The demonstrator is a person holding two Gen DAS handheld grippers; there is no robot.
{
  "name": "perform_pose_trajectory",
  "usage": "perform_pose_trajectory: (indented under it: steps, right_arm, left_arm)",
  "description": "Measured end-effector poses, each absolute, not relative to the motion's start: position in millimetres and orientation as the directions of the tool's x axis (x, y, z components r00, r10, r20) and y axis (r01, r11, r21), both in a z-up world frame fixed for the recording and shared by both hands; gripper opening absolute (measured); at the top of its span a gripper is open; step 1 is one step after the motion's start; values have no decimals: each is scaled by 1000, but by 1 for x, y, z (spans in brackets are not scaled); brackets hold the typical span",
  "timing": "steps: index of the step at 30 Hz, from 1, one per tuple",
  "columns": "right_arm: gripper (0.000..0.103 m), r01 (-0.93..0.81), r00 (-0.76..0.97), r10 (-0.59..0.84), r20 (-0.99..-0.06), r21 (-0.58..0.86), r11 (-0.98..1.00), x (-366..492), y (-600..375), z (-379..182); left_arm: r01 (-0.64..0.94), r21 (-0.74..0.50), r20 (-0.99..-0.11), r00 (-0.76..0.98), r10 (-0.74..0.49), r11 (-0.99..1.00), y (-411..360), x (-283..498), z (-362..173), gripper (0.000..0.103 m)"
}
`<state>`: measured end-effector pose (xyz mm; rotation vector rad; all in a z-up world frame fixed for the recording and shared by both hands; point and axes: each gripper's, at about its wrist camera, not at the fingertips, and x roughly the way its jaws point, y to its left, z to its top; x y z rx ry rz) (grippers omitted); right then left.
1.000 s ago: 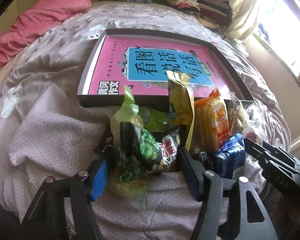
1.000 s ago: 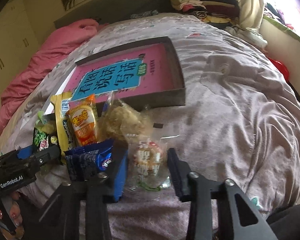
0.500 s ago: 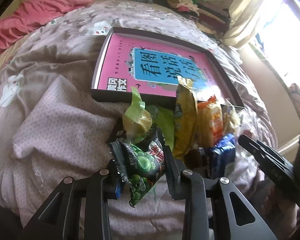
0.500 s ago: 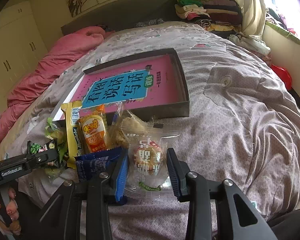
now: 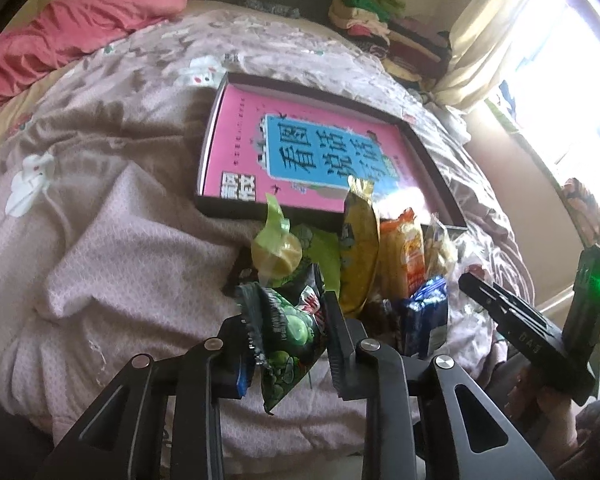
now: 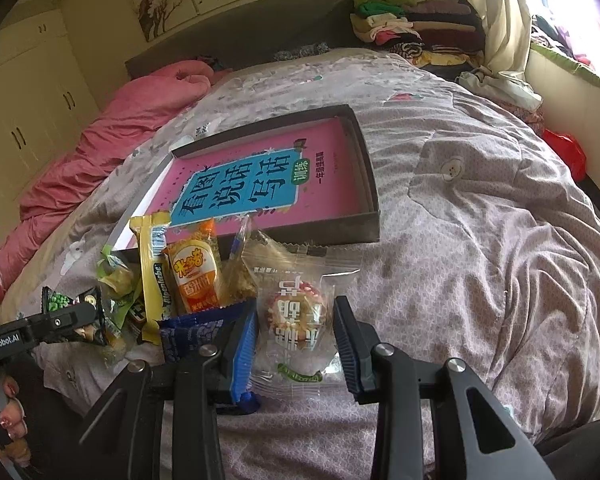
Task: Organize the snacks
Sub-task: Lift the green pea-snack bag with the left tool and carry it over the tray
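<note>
My left gripper (image 5: 290, 320) is shut on a black packet of green peas (image 5: 290, 330) and holds it lifted above the quilt. My right gripper (image 6: 296, 330) is shut on a clear-wrapped round pastry (image 6: 298, 320), raised off the bed. Between them lies a pile of snacks: a yellow bar (image 6: 152, 272), an orange packet (image 6: 194, 276), a blue packet (image 6: 192, 330) and a green-wrapped sweet (image 5: 276, 246). Behind the pile a dark shallow box (image 6: 370, 196) holds a pink book (image 6: 260, 184).
The bed has a rumpled lilac quilt (image 6: 480, 240). A pink duvet (image 6: 112, 144) lies at the far left. Folded clothes (image 6: 400, 20) are stacked by the headboard. A curtain and window are on the right. The other gripper shows at the edge of each view.
My left gripper closed on the pea packet and lifted it out of the pile. My right gripper closed on the pastry and raised it; both views pulled back and up.
</note>
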<state>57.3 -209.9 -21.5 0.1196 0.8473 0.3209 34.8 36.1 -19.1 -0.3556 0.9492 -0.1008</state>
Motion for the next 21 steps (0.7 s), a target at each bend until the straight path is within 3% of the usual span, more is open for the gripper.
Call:
perform_pose_trajectory:
  steps: [21]
  right_arm:
    - [37,-236,706,313,-635,204,950,75,-218,1]
  left_arm:
    - [-71,-368,-664,718,-208,927,59,57,17,29]
